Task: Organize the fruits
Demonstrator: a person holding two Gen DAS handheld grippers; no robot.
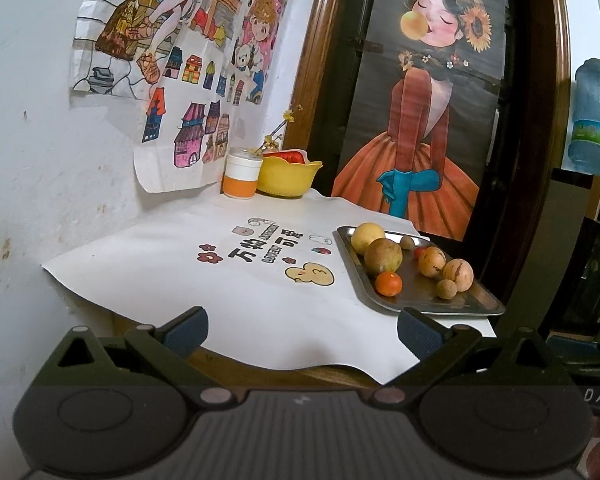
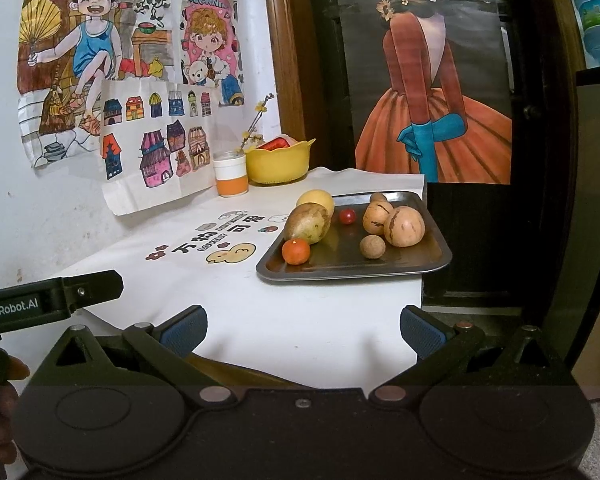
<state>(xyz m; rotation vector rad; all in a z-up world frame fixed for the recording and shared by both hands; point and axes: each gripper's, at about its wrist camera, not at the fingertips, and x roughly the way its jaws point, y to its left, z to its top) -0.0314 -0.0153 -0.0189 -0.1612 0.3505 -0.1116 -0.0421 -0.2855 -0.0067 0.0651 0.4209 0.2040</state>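
Fruits sit together on a shallow metal tray (image 2: 428,268) at the right edge of the bench (image 2: 300,320): a small orange (image 2: 295,251) at the tray's near left corner, a large green-brown oval fruit (image 2: 308,223) just behind it, a yellow round fruit (image 2: 317,200) behind that, a tiny red tomato (image 2: 347,216), two tan cracked-skin fruits (image 2: 404,226) side by side, and a small brown ball-shaped fruit (image 2: 372,247) in front of them.

I read "GenRobot.AI" in white on the black body of the left hand-held gripper (image 2: 52,300), which pokes into my right wrist view from the left. A white cloth (image 1: 220,292) over the bench carries printed Chinese characters, cartoon flowers and a yellow duck (image 1: 310,276); the small Latin lettering is too fine for me to read. A drawing on the wall shows "MORNIN" (image 2: 208,0) above a cartoon child.

Both tools hover low at the near bench edge, pointed toward the tray. My left hand-held gripper (image 1: 302,332) is spread wide and grasps nothing; the right hand-held gripper (image 2: 303,330) is likewise spread and empty. Their fingertips (image 2: 184,332) wear ribbed blue pads.

At the back corner stand a white-and-orange cup (image 1: 240,178) and a glossy yellow bowl (image 1: 288,178), touching.
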